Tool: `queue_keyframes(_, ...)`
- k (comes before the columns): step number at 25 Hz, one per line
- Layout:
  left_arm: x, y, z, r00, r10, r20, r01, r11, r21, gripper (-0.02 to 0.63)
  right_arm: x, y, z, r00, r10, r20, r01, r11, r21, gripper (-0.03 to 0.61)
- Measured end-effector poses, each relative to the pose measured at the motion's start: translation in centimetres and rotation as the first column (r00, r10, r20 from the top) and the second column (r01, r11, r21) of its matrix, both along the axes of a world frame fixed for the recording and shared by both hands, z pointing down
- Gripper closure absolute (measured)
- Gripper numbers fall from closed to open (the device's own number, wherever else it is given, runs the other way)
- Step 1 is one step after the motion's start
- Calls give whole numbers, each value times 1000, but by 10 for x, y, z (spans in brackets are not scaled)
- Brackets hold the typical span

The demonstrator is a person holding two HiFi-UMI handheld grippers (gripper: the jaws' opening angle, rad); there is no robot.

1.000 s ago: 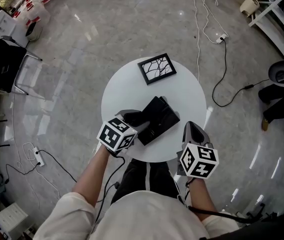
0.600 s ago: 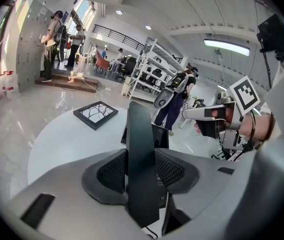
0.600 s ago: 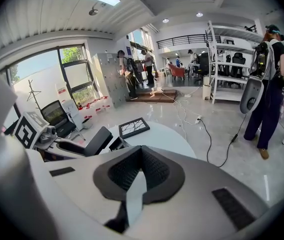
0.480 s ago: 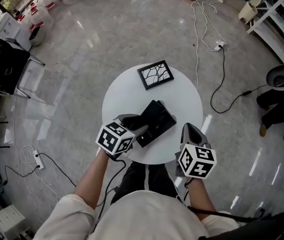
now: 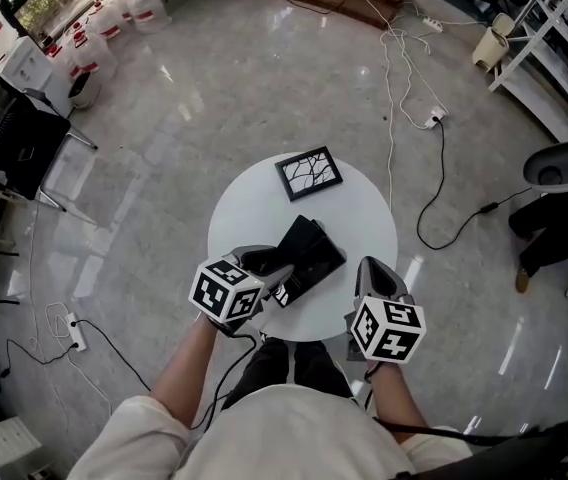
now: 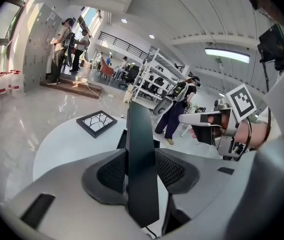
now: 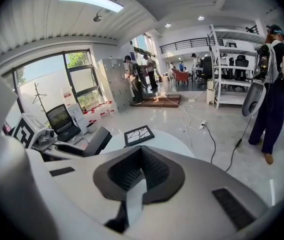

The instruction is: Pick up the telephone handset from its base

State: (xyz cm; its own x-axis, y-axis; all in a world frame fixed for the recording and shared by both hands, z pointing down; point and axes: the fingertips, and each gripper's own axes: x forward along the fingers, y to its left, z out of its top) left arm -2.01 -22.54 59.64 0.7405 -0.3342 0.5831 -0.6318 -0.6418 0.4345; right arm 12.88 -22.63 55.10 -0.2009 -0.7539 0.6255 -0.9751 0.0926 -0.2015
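Right tongs (image 7: pixel 142 151) together; picture frame (image 7: pixel 139 135) beyond

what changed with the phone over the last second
The left gripper, shut on the handset, lifted it slightly off the base. The right gripper stayed shut and empty by the table edge; the picture frame did not move.

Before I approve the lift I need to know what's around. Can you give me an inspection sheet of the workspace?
Surface: round white table, mostly bare.
Job's things: black handset tilted up in the left gripper; black base on the table beside it.
Clutter: one picture frame near the table's far edge.
Grippers: left gripper shut on the handset; right gripper shut, empty, at the table's near edge.
Cables: white cable, black cable and power strip on the floor beyond the table.
Surroundings: black chair, shelving, a person standing nearby.
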Motion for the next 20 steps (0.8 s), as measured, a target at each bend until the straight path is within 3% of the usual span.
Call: queue_keyframes(20, 4, 4, -62, 994, -84, -75, 93, 988, 120, 422, -17, -26, -53, 995, -100, 14, 97, 987, 125, 554)
